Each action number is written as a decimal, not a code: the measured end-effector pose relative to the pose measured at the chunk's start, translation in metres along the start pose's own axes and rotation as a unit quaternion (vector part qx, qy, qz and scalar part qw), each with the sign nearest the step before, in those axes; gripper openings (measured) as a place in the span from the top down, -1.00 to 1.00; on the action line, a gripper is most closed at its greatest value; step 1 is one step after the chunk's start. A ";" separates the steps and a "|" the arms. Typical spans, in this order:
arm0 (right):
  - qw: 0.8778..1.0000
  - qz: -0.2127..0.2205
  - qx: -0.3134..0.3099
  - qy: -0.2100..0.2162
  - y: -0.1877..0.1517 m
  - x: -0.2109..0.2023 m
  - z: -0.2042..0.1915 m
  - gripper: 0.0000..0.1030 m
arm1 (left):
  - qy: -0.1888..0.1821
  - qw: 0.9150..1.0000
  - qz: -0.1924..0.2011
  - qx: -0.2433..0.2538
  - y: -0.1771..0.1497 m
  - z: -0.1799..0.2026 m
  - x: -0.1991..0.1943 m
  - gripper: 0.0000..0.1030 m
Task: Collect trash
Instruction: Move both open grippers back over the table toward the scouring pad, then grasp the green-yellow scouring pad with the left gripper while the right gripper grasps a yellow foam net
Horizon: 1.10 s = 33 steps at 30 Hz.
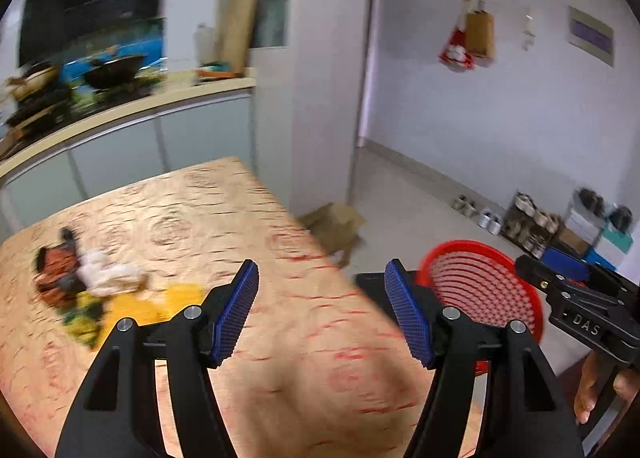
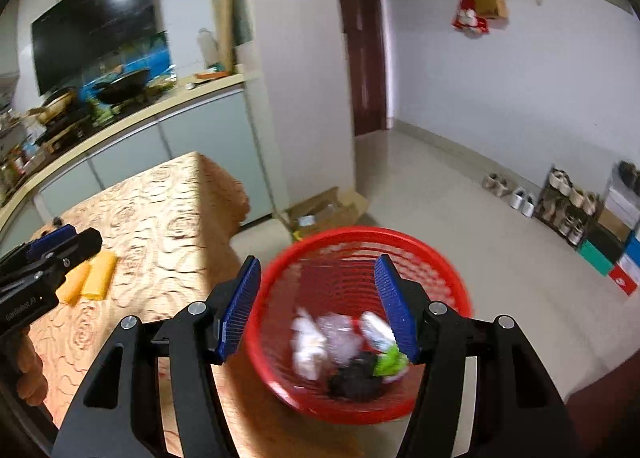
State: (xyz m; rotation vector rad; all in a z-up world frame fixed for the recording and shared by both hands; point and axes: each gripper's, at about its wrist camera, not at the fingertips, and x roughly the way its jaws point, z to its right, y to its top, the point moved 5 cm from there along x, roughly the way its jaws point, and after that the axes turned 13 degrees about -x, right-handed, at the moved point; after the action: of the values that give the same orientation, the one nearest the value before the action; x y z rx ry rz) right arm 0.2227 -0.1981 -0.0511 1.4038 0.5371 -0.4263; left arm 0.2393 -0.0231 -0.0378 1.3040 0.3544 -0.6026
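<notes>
My left gripper (image 1: 322, 314) is open and empty above the table (image 1: 280, 338) with the patterned orange cloth. A pile of trash lies at the table's left: an orange-brown wrapper (image 1: 58, 272), crumpled white paper (image 1: 106, 274) and yellow packets (image 1: 144, 308). My right gripper (image 2: 318, 308) is open and empty, held over the red mesh basket (image 2: 448, 282) off the table's right edge. Inside the basket lie white paper (image 2: 308, 346), clear plastic (image 2: 344, 338), a dark lump (image 2: 356, 378) and a green scrap (image 2: 390, 364). The basket (image 1: 484, 286) and the right gripper's body (image 1: 580, 310) show in the left wrist view.
A kitchen counter (image 2: 120, 117) with a wok (image 2: 124, 85) runs behind the table. A cardboard box (image 2: 324, 209) sits on the floor beyond the basket. A shoe rack (image 2: 568, 205) and boxes stand along the right wall. The yellow packets (image 2: 92, 274) show in the right wrist view.
</notes>
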 end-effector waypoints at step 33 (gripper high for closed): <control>0.986 -0.009 -0.114 0.122 0.050 0.044 -0.205 -0.20 | 0.151 0.981 -0.022 -0.122 -0.007 -0.256 -0.036 -0.25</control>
State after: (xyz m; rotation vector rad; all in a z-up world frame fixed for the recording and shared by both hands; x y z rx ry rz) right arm 0.2669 0.0132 -0.0540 1.2367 0.7736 -0.1985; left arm 0.2287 0.2312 -0.0846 1.1524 0.6882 -0.3831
